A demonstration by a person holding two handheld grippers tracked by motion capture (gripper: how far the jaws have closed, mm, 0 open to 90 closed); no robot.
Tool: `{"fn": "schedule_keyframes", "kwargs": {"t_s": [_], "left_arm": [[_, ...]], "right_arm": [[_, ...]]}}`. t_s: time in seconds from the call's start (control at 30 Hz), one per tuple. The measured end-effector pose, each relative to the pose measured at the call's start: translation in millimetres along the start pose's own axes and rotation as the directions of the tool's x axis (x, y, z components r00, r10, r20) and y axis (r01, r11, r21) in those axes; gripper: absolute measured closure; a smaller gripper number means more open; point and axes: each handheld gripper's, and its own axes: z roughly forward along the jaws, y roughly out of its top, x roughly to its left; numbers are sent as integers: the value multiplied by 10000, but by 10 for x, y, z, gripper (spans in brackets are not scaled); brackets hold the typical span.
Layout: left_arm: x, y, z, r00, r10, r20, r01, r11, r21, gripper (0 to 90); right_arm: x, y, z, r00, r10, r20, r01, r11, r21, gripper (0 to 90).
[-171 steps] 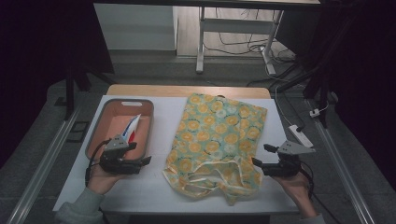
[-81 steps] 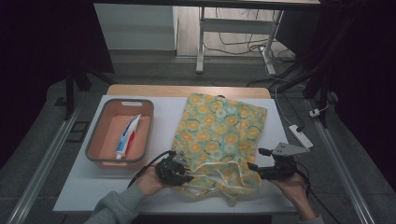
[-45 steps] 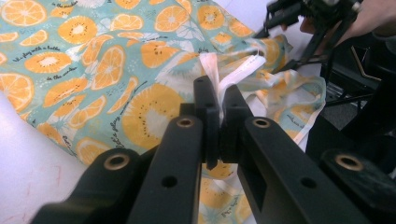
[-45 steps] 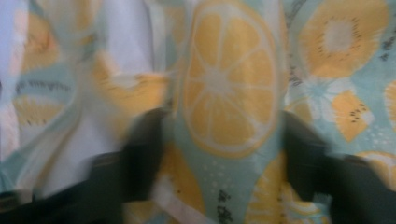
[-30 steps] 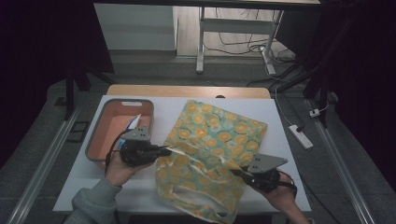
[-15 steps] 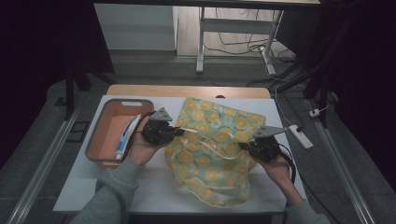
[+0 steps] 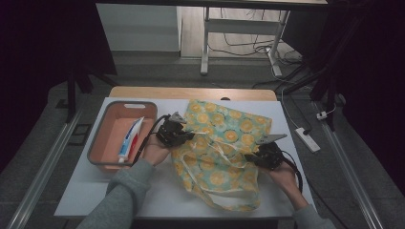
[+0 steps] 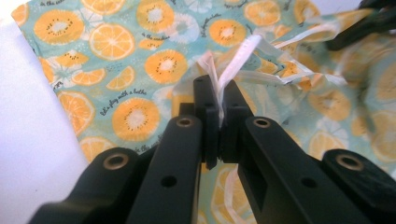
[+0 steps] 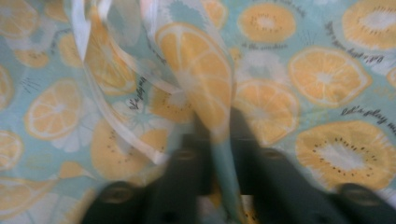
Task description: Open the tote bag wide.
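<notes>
We see the fruit-print bag (image 7: 220, 148) lying folded mid-table, beside the orange tray (image 7: 102, 148). Left gripper (image 8: 218, 105) is clamped on its white-edged rim. Right gripper (image 9: 218, 123) has just been opening; a fabric fold sits between its jaws, grip unclear.

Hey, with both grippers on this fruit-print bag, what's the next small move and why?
Probably draw the right gripper back off the bag: its jaws have just been opening, though cloth lies between them. The left gripper is clamped on the bag's white edge, so that side is held.
</notes>
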Motion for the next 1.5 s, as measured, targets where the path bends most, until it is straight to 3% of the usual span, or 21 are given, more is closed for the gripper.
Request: {"fn": "schedule_keyframes", "kwargs": {"t_s": [0.03,0.1,0.2,0.23,0.27,0.3,0.4,0.47,0.57,0.67,0.7,0.77,0.87,0.93,1.1,1.27,1.33,1.37,1.4,1.47,1.5], "left_arm": [[4,-3,14,10000,1,39,-1,10000,30,875],[6,-6,31,10000,11,64,-11,10000,67,875],[16,-6,54,9999,-40,115,39,10000,81,875],[18,-6,62,9998,-73,165,72,9999,76,875],[16,-5,66,9998,-78,176,77,9999,74,875],[11,-4,71,9998,-62,178,60,9999,87,875],[-2,0,71,9998,-12,184,11,10000,60,874],[-3,0,66,9998,21,197,-22,10000,54,873],[7,-3,61,9997,10,246,-10,10000,14,870],[22,-5,47,9993,-83,361,90,9998,-169,870],[25,-4,32,9990,-87,431,97,9997,-219,869],[17,-3,26,9991,-60,409,71,9997,-250,865],[-10,0,22,9988,17,493,-5,9997,-250,842],[-29,1,17,9986,91,529,-79,9997,-242,760],[-247,11,-177,9945,890,549,-864,9951,-480,486],[-616,-11,-481,9823,1818,457,-1764,9791,-1016,364],[-810,-31,-505,9688,2308,908,-2213,9696,-1045,354],[-891,-34,-470,9589,2506,1332,-2392,9663,-956,357],[-980,-38,-402,9480,2667,1738,-2564,9633,-793,377],[-1151,-51,-196,9270,3114,2089,-3131,9494,-257,380],[-1205,-58,-102,9222,3207,2162,-3278,9447,-33,377]], "right_arm": [[71,65,-123,9999,114,-115,-121,9978,-654,455],[149,149,-250,9998,-141,-144,125,9938,-1102,345],[245,270,-382,9984,-515,-218,478,9882,-1457,301],[343,418,-452,9946,-960,-393,875,9799,-1791,270],[343,418,-452,9946,-960,-393,875,9799,-1791,270],[421,559,-418,9892,-1414,-393,1325,9757,-1746,249],[457,681,-327,9842,-1694,-524,1580,9720,-1740,249],[468,860,-64,9785,-1753,-1085,1600,9776,-1367,243],[480,943,249,9718,-1907,-1390,1823,9807,-708,242],[499,924,524,9680,-1899,-1642,1997,9788,455,231],[503,902,597,9670,-1910,-1686,2070,9749,825,243],[497,861,699,9737,-1741,-1472,1947,9710,1389,322],[450,813,759,9631,-1274,-2370,1657,9748,1492,651],[431,803,772,9683,-1160,-2211,1537,9748,1618,777],[360,800,742,9812,-667,-1810,918,9867,1342,845],[303,787,739,9837,-463,-1737,681,9902,1217,853],[295,784,741,9844,-403,-1712,617,9907,1211,854],[292,784,743,9848,-424,-1685,628,9910,1178,854],[295,787,744,9850,-452,-1663,652,9910,1167,854],[293,787,745,9852,-496,-1642,688,9912,1130,854],[295,787,744,9854,-458,-1637,649,9914,1133,854]]}}
